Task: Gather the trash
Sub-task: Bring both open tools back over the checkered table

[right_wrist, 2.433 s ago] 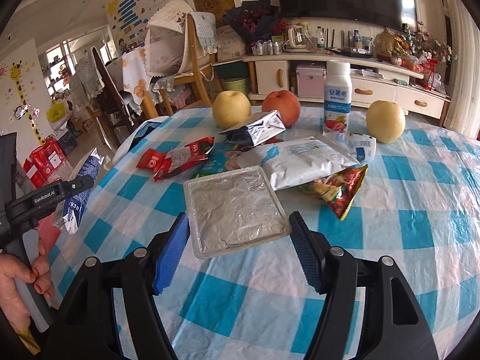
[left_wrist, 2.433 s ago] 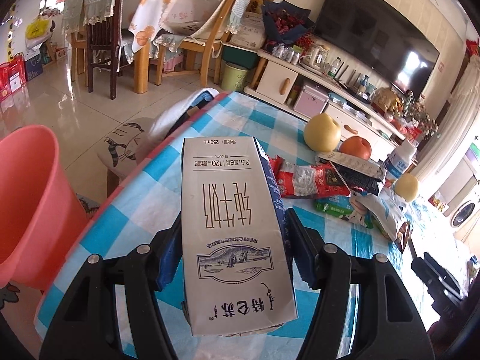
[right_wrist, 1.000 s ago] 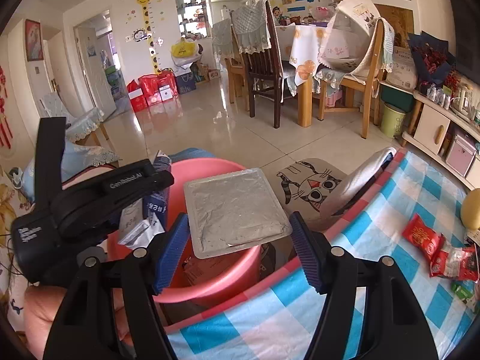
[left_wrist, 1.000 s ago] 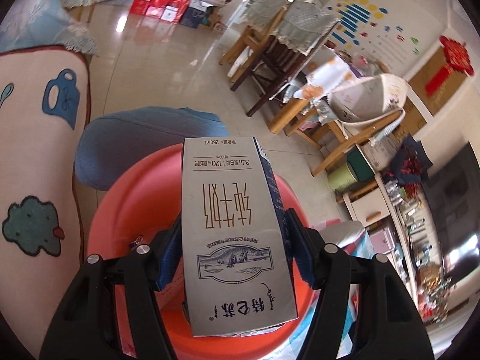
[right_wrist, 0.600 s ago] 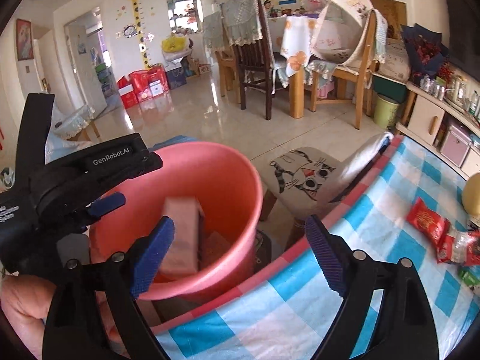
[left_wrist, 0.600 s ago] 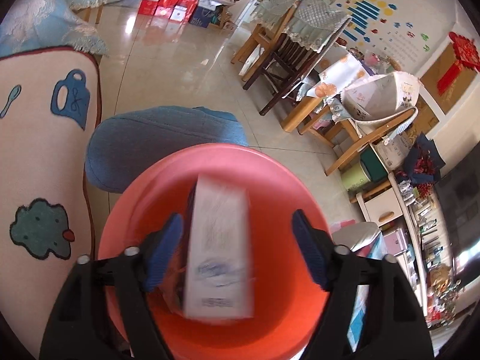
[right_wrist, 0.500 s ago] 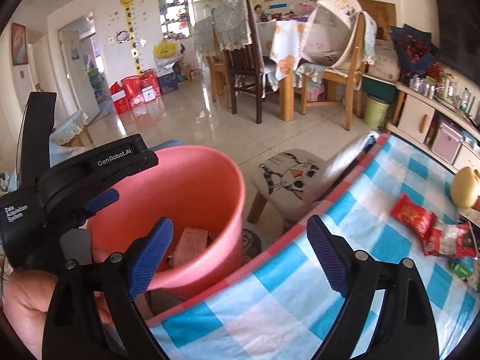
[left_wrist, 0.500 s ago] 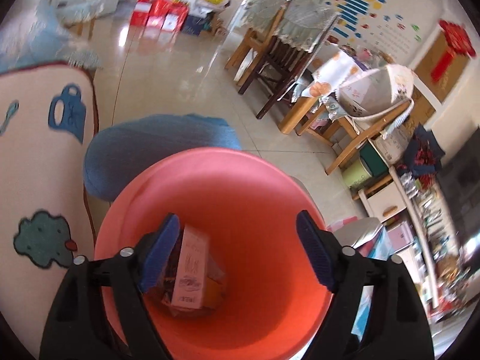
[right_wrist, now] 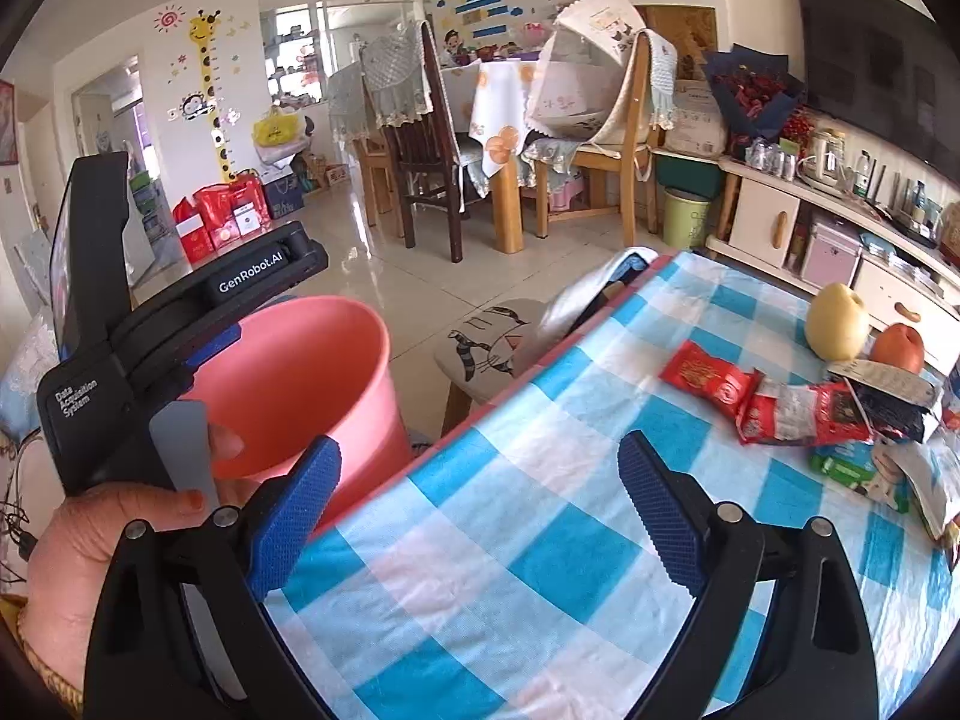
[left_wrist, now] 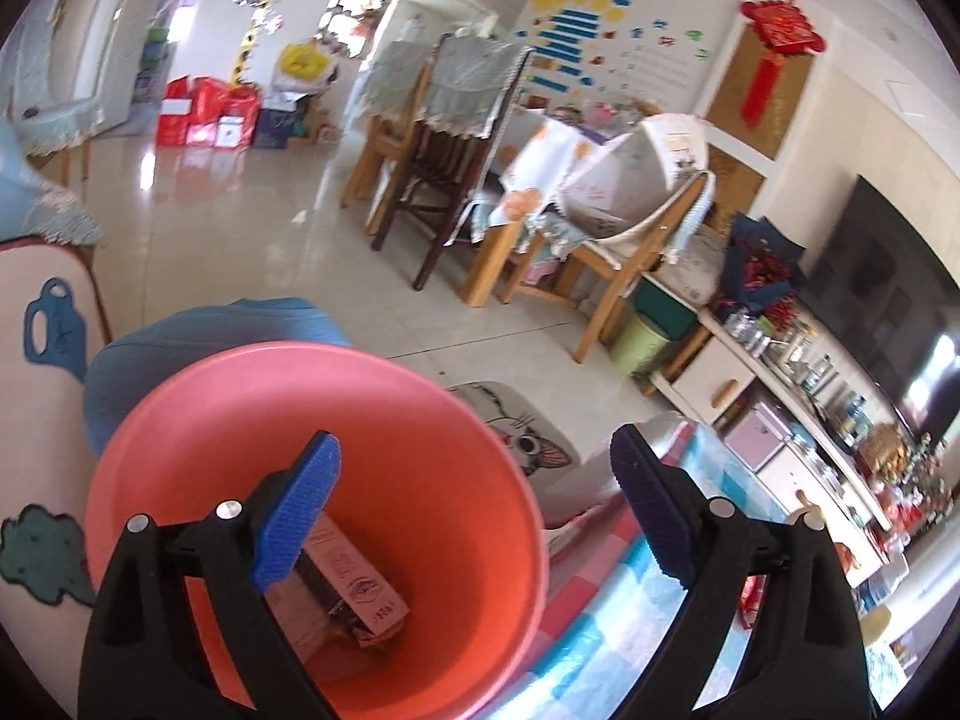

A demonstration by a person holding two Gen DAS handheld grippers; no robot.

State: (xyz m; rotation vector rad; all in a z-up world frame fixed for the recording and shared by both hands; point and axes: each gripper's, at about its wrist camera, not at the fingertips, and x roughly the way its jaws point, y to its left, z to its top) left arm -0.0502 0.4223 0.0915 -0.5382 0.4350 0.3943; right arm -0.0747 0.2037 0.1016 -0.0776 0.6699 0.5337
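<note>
The left gripper (left_wrist: 474, 498) is held over a pink bucket (left_wrist: 480, 444), with its blue fingers (left_wrist: 297, 507) spread wide and nothing between them. A carton (left_wrist: 354, 576) is seen lying tilted at the bucket bottom among other trash. A checked table (left_wrist: 606, 612) edge is seen at the right.

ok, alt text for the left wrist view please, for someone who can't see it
The open left gripper, blue-padded fingers spread and empty, hangs over a round pink plastic bucket holding a discarded drink carton and other scraps. Beyond the bucket lie a glossy tiled floor, wooden dining chairs and the edge of a blue-and-white checked tablecloth.
</note>
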